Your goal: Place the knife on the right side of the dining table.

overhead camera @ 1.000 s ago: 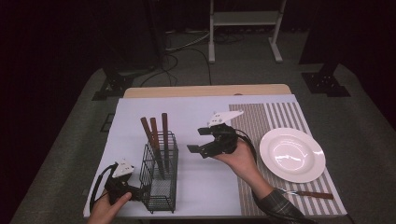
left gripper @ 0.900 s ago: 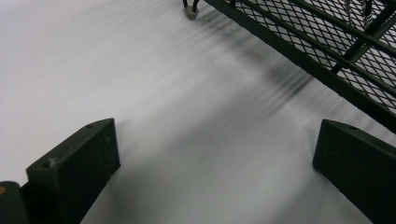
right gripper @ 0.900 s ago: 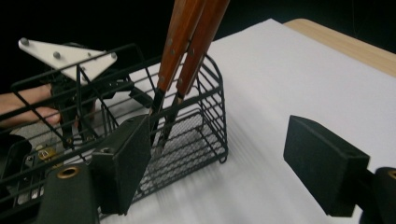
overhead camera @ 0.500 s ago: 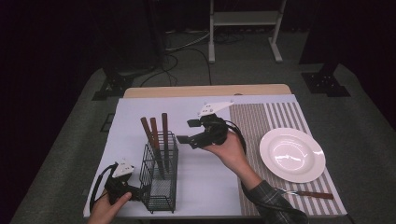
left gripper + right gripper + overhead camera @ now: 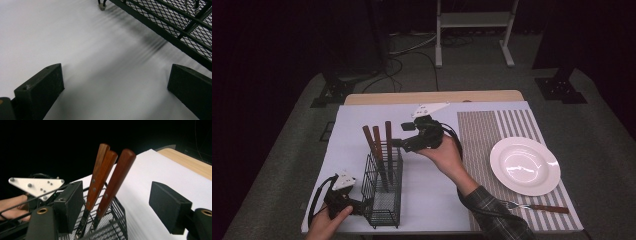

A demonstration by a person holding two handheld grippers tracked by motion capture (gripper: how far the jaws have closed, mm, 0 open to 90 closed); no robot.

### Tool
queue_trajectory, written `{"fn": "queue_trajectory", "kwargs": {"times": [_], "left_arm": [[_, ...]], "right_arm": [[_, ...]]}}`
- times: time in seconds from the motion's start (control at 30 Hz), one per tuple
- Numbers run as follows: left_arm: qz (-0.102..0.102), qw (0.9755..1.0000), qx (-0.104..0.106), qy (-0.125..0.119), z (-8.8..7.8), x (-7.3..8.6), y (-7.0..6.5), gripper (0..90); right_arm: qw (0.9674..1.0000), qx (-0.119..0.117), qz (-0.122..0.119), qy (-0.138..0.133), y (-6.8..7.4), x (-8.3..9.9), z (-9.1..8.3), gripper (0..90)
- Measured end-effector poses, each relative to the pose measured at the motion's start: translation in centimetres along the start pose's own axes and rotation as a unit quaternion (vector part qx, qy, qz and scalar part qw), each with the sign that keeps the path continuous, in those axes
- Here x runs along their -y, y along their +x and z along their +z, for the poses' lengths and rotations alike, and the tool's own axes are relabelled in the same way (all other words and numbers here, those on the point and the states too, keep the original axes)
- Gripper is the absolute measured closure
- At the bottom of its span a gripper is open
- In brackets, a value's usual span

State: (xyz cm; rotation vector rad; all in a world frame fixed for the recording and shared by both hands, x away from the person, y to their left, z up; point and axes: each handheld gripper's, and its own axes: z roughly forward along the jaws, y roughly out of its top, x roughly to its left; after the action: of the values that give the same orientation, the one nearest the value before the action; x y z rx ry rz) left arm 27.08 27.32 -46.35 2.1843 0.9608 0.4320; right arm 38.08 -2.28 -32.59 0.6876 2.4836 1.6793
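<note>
A black wire basket (image 5: 382, 192) stands on the white sheet at the front left, with three brown wooden-handled utensils (image 5: 378, 145) upright in it. My right gripper (image 5: 402, 136) hovers open just right of the handle tops. In the right gripper view the handles (image 5: 107, 177) rise between its spread jaws, nearer the left one, and are not touched. My left gripper (image 5: 362, 202) rests low on the sheet against the basket's near left side, held by a hand. Its jaws stand wide apart over bare white sheet (image 5: 100, 50), with the basket's base (image 5: 175, 27) just ahead.
A white plate (image 5: 524, 165) sits on a striped placemat (image 5: 507, 127) at the right. A wooden-handled fork (image 5: 537, 206) lies in front of it. The table's wooden far edge (image 5: 432, 96) shows behind the sheet. The left gripper's grey plate (image 5: 37, 185) shows beyond the basket.
My right gripper has moved left and slightly away, from mid-table up to the utensil handles. The left gripper and basket have stayed put.
</note>
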Motion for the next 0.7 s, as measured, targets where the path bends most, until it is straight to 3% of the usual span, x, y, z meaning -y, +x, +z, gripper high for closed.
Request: {"fn": "queue_trajectory", "kwargs": {"times": [0.37, 0.7], "left_arm": [[0.0, 1.0, 0.0, 0.0, 0.0, 0.0, 0.0, 0.0], [0.001, 1.0, 0.0, 0.001, 0.0, 0.0, 0.0, 0.0]], "right_arm": [[0.9998, 0.001, 0.012, -0.014, -0.5, -0.9, 1.9, 32.6], [0.9995, -0.01, 0.021, -0.021, -1.1, -1.1, 3.3, 46.1]]}}
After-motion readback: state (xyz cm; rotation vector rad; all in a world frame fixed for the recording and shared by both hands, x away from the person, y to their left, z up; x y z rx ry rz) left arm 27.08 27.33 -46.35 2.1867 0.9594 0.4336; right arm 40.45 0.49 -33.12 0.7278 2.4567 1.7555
